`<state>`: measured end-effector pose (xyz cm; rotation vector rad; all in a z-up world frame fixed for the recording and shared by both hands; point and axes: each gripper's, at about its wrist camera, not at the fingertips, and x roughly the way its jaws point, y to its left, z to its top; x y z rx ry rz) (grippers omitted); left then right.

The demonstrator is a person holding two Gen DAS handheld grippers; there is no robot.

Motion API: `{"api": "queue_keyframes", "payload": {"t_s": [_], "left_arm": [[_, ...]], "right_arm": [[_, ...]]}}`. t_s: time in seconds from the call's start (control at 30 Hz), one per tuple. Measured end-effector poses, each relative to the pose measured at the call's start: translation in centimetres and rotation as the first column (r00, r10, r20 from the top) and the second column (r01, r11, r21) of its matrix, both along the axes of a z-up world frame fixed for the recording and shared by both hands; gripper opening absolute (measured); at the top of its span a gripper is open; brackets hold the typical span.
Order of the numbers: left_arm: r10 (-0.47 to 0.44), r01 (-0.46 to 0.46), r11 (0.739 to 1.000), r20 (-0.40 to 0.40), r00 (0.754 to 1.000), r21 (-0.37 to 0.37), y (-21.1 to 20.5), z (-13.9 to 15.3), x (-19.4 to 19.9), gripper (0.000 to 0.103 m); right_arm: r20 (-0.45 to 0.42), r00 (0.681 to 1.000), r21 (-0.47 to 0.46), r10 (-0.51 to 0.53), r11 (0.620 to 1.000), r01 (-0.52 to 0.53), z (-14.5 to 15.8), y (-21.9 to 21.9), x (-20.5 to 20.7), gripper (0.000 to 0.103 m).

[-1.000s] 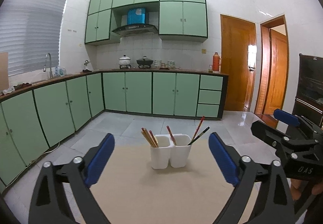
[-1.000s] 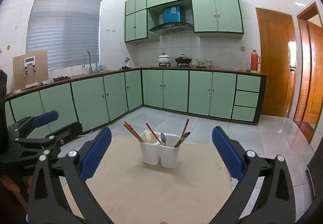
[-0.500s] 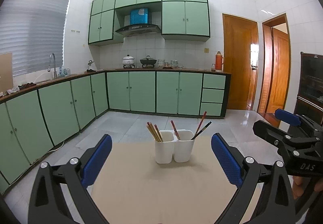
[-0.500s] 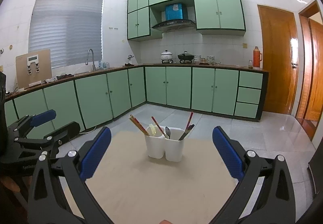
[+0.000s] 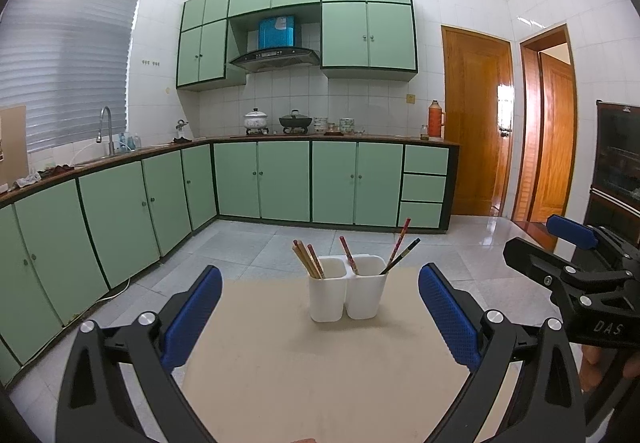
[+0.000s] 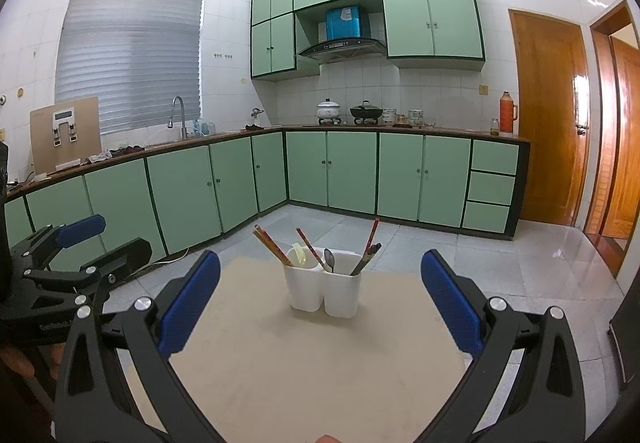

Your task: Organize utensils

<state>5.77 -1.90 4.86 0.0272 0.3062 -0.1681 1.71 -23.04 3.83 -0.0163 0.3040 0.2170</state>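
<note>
A white two-cup utensil holder stands at the far end of a beige table. Chopsticks lean out of its left cup, and red and dark chopsticks out of its right cup. In the right wrist view a metal spoon and a pale spoon show inside. My left gripper is open, well short of the holder, with nothing between its blue pads. My right gripper is open too, equally far back and empty.
Green kitchen cabinets run along the back and left walls behind the table. Two wooden doors stand at the right. The right gripper's body shows at the right edge of the left wrist view, the left one at the left of the right wrist view.
Both cameras have shifted slightly, so the holder sits a little more to the right in each view. Both grippers stay open and empty.
</note>
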Motion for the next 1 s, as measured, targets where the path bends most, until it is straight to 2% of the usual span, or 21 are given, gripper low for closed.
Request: {"api": "queue_keyframes", "payload": {"t_s": [1.0], "left_arm": [[0.005, -0.005, 1.000, 0.001, 1.000, 0.001, 0.51, 0.05, 0.20, 0.097]], "right_arm": [[-0.005, 1.000, -0.015, 0.007, 1.000, -0.007, -0.07, -0.28, 0.28, 0.098]]}}
